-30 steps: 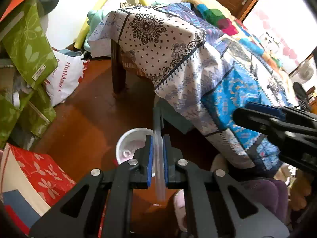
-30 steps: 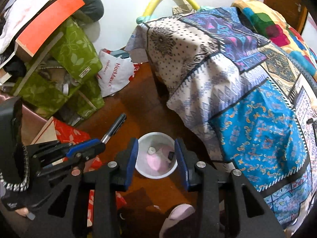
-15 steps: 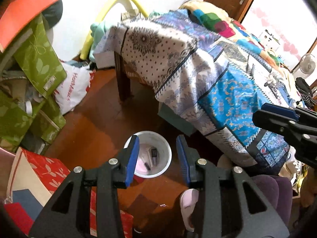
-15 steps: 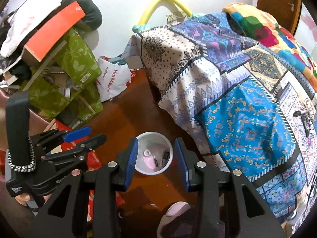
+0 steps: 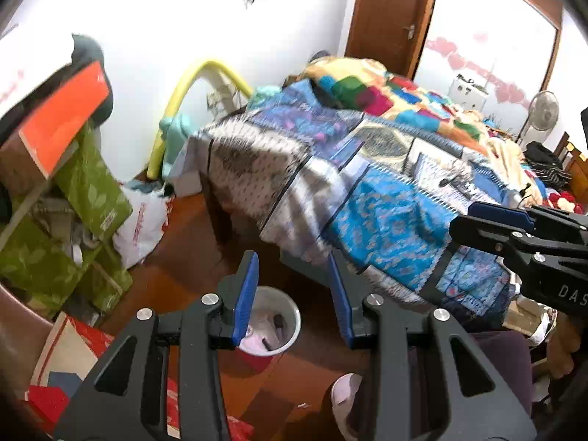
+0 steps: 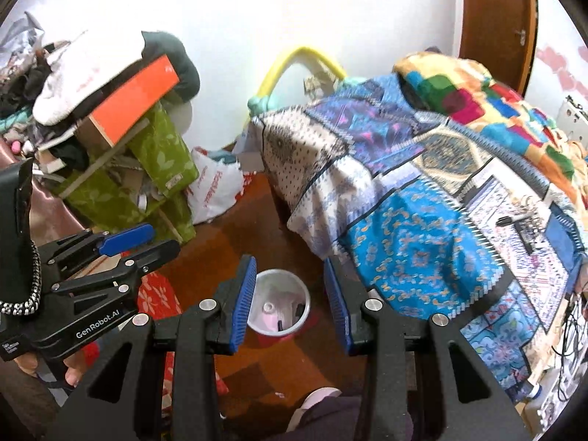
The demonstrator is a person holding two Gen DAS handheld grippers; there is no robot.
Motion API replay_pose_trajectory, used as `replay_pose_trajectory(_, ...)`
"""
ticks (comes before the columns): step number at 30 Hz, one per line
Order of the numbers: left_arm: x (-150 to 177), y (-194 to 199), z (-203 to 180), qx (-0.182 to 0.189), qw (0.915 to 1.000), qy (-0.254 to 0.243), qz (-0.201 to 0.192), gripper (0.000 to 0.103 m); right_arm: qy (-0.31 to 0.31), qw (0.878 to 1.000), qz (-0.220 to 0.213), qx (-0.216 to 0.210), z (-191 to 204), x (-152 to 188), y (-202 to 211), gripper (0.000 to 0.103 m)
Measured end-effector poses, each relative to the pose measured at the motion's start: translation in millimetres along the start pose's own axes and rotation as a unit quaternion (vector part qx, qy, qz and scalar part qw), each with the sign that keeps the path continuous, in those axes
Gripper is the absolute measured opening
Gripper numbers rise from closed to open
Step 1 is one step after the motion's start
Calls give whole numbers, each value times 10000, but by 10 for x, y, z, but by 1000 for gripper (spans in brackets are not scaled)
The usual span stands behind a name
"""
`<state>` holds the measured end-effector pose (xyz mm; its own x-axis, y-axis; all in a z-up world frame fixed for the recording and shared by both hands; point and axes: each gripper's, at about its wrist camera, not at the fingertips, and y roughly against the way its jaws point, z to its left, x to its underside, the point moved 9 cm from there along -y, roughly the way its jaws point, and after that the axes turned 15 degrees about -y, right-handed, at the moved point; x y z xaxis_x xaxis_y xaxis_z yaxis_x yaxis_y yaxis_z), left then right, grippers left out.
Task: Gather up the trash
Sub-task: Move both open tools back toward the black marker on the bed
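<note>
The white trash bin [image 5: 273,325] stands on the brown floor [image 5: 191,257] just beside the corner of the cloth-covered table [image 5: 367,191], and small pieces of trash lie inside it: a pink scrap, a white cap and a dark bit or two, seen best from the right wrist view [image 6: 281,307]. A second ago the left gripper [image 5: 294,294] was clenched on a thin clear strip held over the bin; half a second ago its jaws were already parted and empty, and now they stand wide apart with nothing between them, the bin showing low in the gap. The right gripper [image 6: 290,299] is also released and empty, as it was in both earlier pictures, its blue pads framing the bin from above. Both cameras have tilted up since then: more of the white wall, the wooden door [image 5: 389,14] and a standing fan [image 5: 542,110] now show. To the left, green leaf-print boxes [image 6: 161,154] and a white shopping bag [image 6: 217,191] sit against the wall, and a pale slipper [image 5: 341,393] shows at the bottom edge.
</note>
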<state>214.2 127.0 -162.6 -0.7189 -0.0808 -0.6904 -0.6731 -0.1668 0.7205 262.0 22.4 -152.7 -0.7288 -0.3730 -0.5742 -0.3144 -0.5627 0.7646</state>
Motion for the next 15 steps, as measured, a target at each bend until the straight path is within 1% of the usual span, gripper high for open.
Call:
replay_pose_trajectory(2, -80, 83, -88, 5, 9999, -66, -120, 38, -33, 9998, -182, 7, -56, -21, 162, 36)
replay_pose_trajectory(4, -186, 192, -212, 25, 9995, -170, -276, 39, -79, 9993, -368, 20, -123, -47, 316, 39)
replay_pose_trajectory(10, -521, 429, -633, 227, 9964, -498, -654, 40, -229, 9946, -1009, 118, -373, -136, 782, 49)
replay_pose_trajectory(11, -588, 464, -718, 272, 9954, -566, -729, 40, -266, 9935, -1102, 125, -411, -141, 854, 52)
replay_pose_trajectory(15, -843, 526, -1051, 470, 9911, -785, -968, 45, -467, 9881, -1433, 293, -665, -177, 1108, 53)
